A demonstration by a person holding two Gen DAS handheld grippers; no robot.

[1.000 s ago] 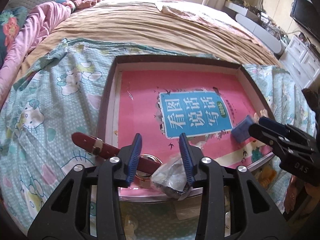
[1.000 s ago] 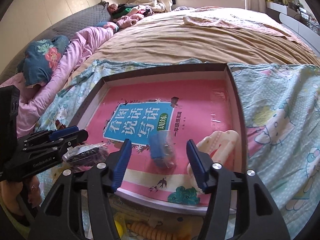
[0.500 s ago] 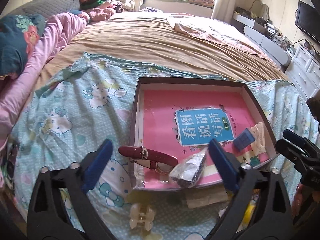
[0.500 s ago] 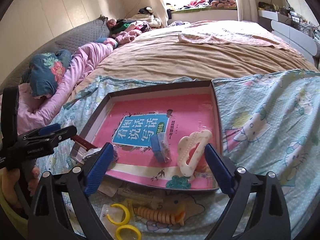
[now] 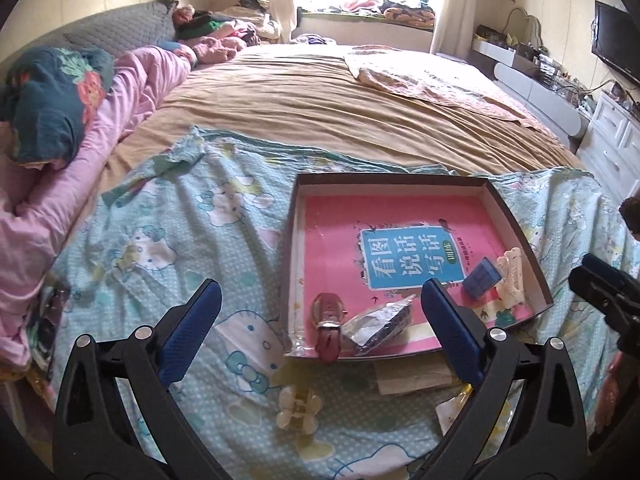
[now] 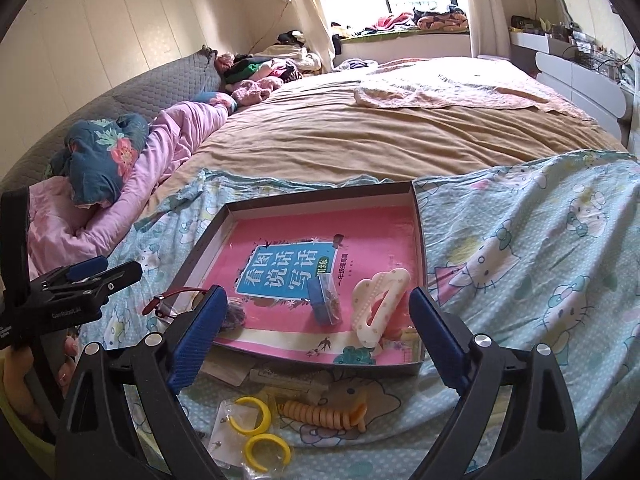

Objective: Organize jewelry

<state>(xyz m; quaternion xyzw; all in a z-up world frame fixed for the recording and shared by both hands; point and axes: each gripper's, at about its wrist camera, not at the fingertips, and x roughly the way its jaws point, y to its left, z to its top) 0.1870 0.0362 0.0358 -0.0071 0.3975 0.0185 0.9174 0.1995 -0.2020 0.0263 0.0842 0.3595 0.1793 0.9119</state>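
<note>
A shallow brown box with a pink book cover inside lies on the bed. In it are a red strap watch, a plastic bag of dark jewelry, a small blue case and a cream hair claw. In front of the box lie a cream claw clip, yellow hoop earrings and an orange spiral hair tie. My left gripper and right gripper are both open and empty, held back above the box's near edge.
The box sits on a light blue cartoon-print sheet over a tan bedspread. Pink quilt and pillows lie at the left. White drawers stand at the right. Paper cards lie by the box's near edge.
Both grippers have opened wide and pulled back and up from the box. The left one let go of the bag and watch, which now lie inside the box's near left corner.
</note>
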